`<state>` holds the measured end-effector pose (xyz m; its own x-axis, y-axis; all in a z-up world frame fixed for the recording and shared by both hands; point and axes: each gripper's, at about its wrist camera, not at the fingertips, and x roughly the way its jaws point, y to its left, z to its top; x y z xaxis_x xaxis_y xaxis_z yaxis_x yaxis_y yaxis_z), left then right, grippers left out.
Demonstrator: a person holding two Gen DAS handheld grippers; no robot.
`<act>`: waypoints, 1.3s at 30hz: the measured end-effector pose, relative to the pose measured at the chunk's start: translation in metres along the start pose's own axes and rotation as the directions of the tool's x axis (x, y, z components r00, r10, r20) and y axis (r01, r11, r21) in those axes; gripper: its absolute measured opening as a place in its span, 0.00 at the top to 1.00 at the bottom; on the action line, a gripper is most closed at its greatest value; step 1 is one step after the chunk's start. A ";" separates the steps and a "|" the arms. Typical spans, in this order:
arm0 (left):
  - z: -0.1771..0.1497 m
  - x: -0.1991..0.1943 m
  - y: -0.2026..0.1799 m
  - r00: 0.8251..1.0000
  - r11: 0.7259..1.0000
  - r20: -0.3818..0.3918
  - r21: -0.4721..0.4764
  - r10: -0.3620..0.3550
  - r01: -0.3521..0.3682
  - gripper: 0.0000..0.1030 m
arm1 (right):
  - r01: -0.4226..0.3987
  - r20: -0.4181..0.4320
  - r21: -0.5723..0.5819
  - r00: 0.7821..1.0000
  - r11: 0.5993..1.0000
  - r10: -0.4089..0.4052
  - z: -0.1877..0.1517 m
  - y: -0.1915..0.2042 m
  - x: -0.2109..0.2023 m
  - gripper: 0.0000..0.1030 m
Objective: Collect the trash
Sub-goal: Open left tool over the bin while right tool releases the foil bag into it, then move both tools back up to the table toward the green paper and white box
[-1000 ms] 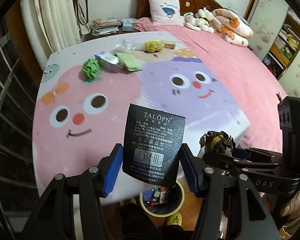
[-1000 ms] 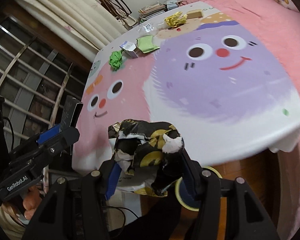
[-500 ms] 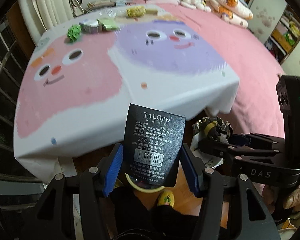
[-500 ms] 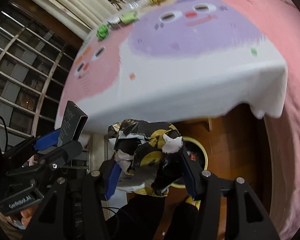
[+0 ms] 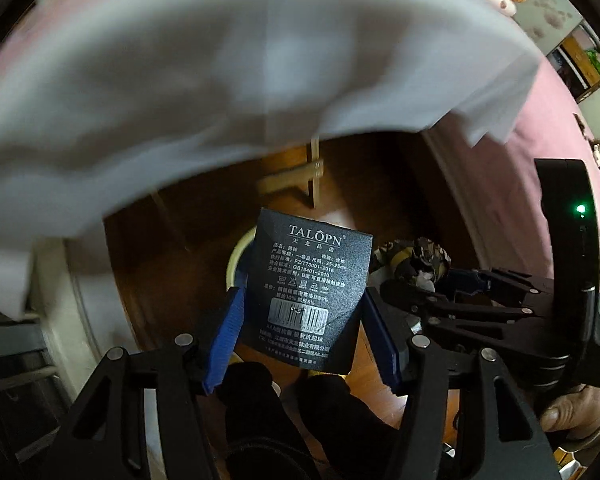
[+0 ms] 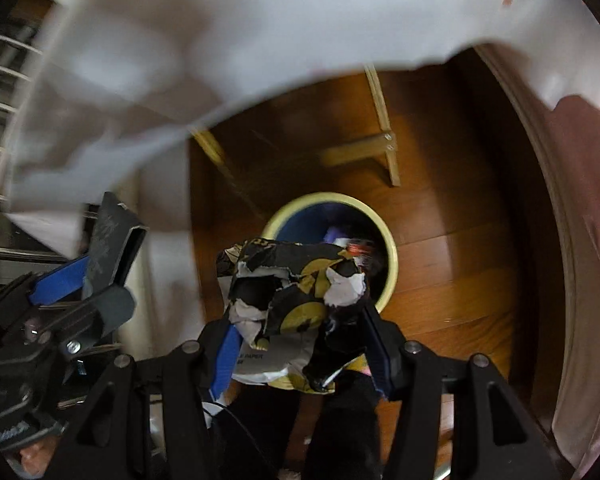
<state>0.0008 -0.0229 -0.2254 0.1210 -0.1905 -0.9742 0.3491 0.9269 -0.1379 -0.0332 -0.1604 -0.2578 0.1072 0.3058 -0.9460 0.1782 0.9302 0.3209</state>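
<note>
One black carton (image 5: pixel 308 296), one crumpled wrapper (image 6: pixel 296 284), one yellow-rimmed bin (image 6: pixel 392 256), two grippers (image 5: pixel 306 336) (image 6: pixel 300 350)

Black-and-yellow wrapper (image 6: pixel 296 280), yellow-rimmed bin (image 6: pixel 388 240)

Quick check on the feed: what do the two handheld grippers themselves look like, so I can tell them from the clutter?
Both are black linkage frames with silver pivot screws and blue ribbed pads on the fingers. The right gripper, seen from the left one, carries a black housing with a lit green light. The left gripper looks built alike.
</note>
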 end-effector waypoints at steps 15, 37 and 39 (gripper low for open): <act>-0.016 0.108 0.024 0.997 0.997 -0.010 -0.018 0.073 -0.074 0.03 | 0.037 -0.052 0.069 0.998 0.997 -0.034 0.000 -0.027 0.124 0.36; 0.000 0.008 0.048 0.989 0.981 0.092 -0.165 0.119 -0.102 0.03 | -0.001 -0.005 0.025 1.000 1.000 0.001 0.009 0.005 0.048 0.25; 0.003 -0.008 0.048 0.987 0.980 0.107 -0.170 0.118 -0.099 0.03 | -0.007 -0.002 0.021 1.000 1.000 0.007 0.009 0.010 0.032 0.25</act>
<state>0.0189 0.0220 -0.2240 0.2605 -0.1135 -0.9588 0.1723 0.9826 -0.0695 -0.0191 -0.1428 -0.2842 0.1066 0.3125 -0.9439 0.1979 0.9237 0.3281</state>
